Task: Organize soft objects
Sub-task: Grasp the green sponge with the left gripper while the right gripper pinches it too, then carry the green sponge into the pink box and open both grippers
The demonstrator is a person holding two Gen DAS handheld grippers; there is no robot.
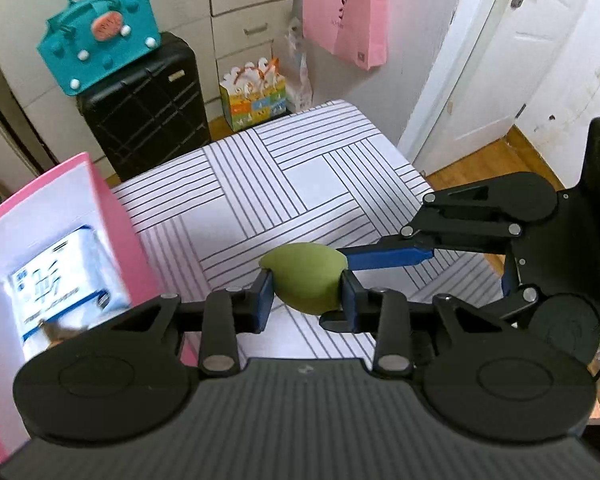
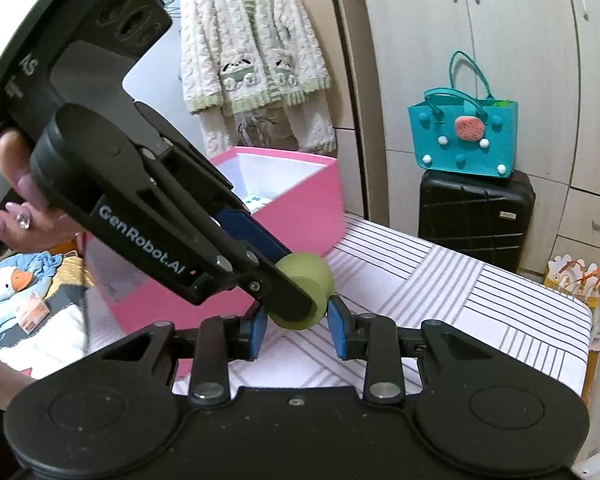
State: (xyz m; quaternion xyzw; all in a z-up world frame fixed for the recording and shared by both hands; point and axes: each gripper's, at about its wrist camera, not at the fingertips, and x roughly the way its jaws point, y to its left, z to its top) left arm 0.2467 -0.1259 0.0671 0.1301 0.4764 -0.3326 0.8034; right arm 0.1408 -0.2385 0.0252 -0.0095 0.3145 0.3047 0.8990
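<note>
A green egg-shaped sponge [image 1: 305, 277] is held above the striped table [image 1: 312, 168]. My left gripper [image 1: 306, 292] is shut on the green sponge, one pad on each side. In the right wrist view the sponge [image 2: 310, 286] sits between my right gripper's [image 2: 296, 326] blue pads, which stand apart and do not clearly press it. The right gripper reaches in from the right in the left wrist view, one blue finger [image 1: 384, 258] touching the sponge. A pink box [image 1: 100, 200] stands at the left, and it also shows in the right wrist view [image 2: 300, 208].
The pink box holds a white-and-blue packet [image 1: 60, 280]. A black suitcase [image 1: 148, 108] with a teal bag [image 1: 100, 48] stands behind the table. A pink bag [image 1: 346, 20] hangs on the wall. A duck plush [image 2: 8, 284] lies at the left.
</note>
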